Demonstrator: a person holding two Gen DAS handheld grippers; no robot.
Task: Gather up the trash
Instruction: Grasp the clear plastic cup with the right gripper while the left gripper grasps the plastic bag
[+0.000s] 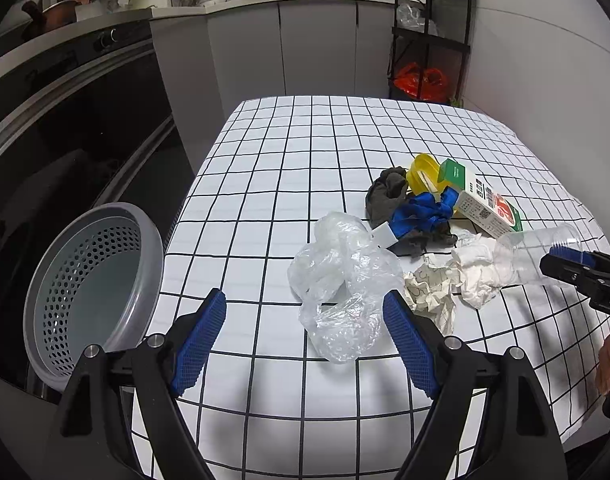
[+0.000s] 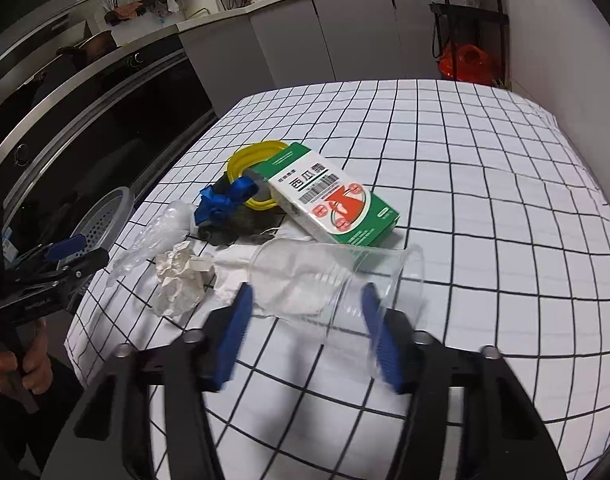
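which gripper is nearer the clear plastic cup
Right. The right gripper straddles the clear plastic cup lying on its side; the left gripper is across the pile, at the plastic bag.

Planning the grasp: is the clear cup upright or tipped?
Tipped: the cup lies on its side on the tablecloth, between the right gripper's fingers.

Table (image 1: pixel 297 152): a heap of trash is being carried near its right edge.
Basket (image 1: pixel 93 280): is being kept off the table's left edge, below table level.
Plastic bag (image 1: pixel 341 280): is lying at the heap's left, between the left gripper's (image 1: pixel 305 312) fingers.
Crumpled paper (image 2: pixel 181 280): is lying right of the bag.
Cup (image 2: pixel 337 280): is lying on its side, before the box (image 2: pixel 333 204).
Lid (image 2: pixel 253 160): is being overlapped by the box, behind the heap.
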